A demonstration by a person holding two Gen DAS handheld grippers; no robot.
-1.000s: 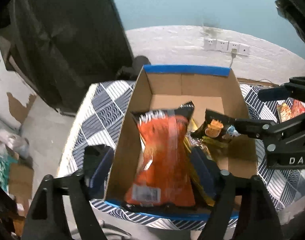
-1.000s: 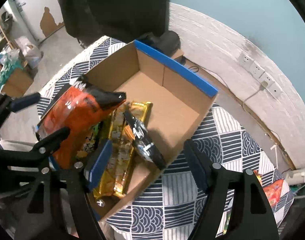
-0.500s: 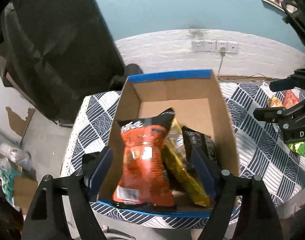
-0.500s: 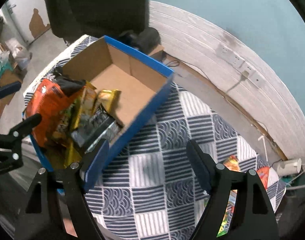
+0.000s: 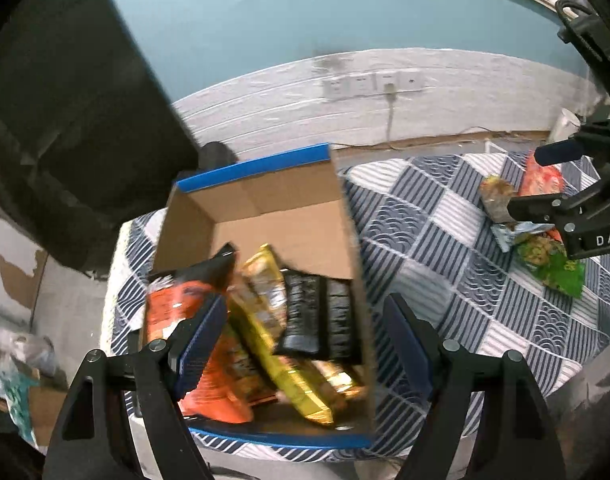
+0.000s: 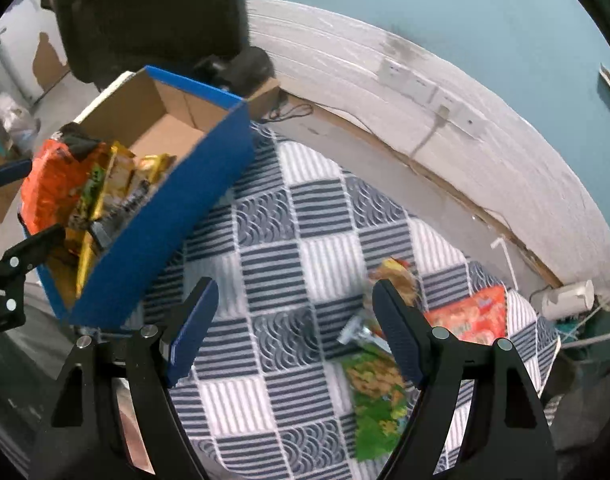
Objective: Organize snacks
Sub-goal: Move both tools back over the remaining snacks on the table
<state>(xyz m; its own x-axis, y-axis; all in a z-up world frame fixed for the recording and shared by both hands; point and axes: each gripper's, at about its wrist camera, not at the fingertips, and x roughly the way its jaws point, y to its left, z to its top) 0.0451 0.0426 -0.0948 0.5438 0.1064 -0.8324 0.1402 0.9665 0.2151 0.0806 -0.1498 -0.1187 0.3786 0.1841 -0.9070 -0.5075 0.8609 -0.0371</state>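
A blue-edged cardboard box stands on the patterned table. In it stand an orange bag, a yellow bag and a black packet. My left gripper is open and empty above the box's near end. My right gripper is open and empty over the tablecloth, to the right of the box. Near its right finger lie a green bag, an orange-red bag and a small brown packet.
The table has a blue and white checked cloth. A white wall with sockets runs behind. A black chair stands at the far left. The right gripper also shows in the left wrist view over the loose snacks.
The black packet was let go into the box. My right gripper has left the box and swung right over the loose snacks. My left gripper has drawn back and turned right.
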